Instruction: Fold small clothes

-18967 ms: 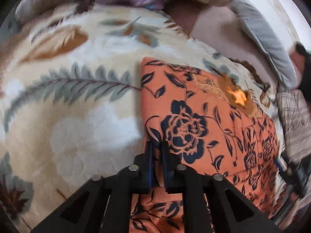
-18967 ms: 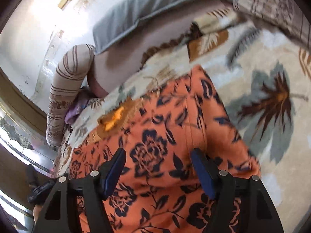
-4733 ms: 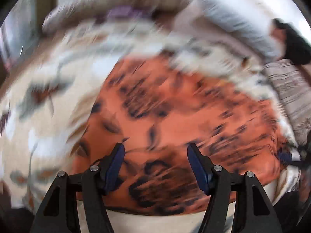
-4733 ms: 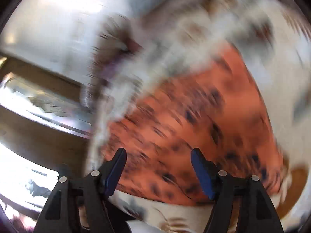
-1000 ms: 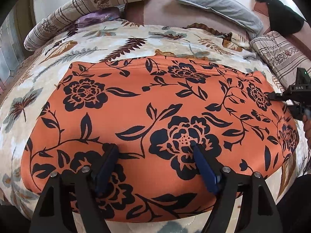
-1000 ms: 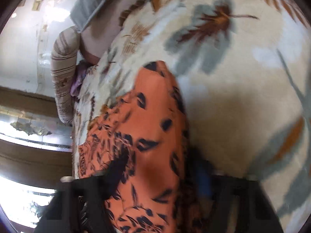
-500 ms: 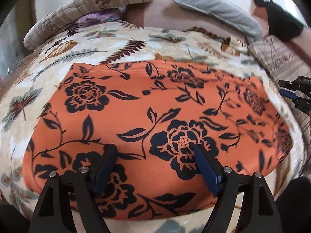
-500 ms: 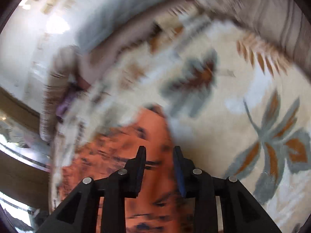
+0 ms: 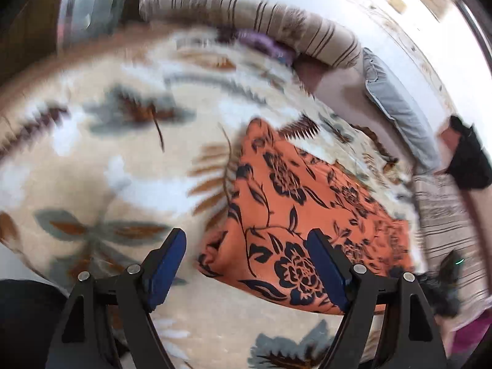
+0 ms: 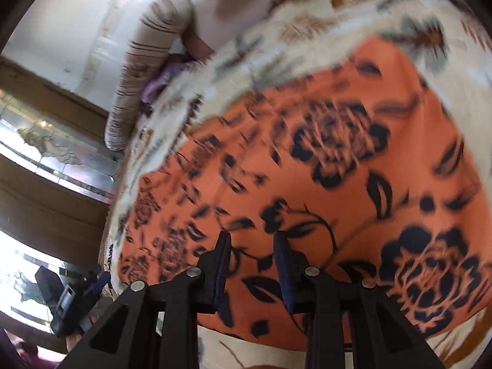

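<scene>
- Orange cloth with a dark navy flower print (image 9: 307,212) lies flat on a cream blanket with grey and rust leaves (image 9: 101,166), a folded slab with its near edge turned toward the cameras.
- Left gripper (image 9: 247,263): the jaws stand wide apart, blue pads facing each other across a broad gap. Nothing is between them and nothing is gripped. The near left corner of the cloth shows through the gap, but lower down, on the blanket; the left pad is over bare blanket, the right pad over the flowered fabric.
- Right gripper (image 10: 252,261): the jaws are only narrowly parted and have just been opening. No fold of fabric is caught between the pads; the orange cloth (image 10: 323,184) shows flat through the slit. Whether the fingertips brush the fabric cannot be told, as the picture is blurred.
- Only the left wrist view shows the cloth's whole outline, running away to the right, with open blanket to its left. It also takes in a striped bolster (image 9: 276,27) at the head of the bed, a purple bundle (image 9: 261,43) tucked under it, a grey pillow (image 9: 396,104), a black object (image 9: 470,160) at the far right edge and a striped cushion (image 9: 446,224).
- Only the right wrist view shows the cloth close up, filling most of the frame, with a wooden panel and glass (image 10: 52,160) at the left, and the other gripper's dark body (image 10: 70,301) low at the left edge beyond the cloth's far end.
</scene>
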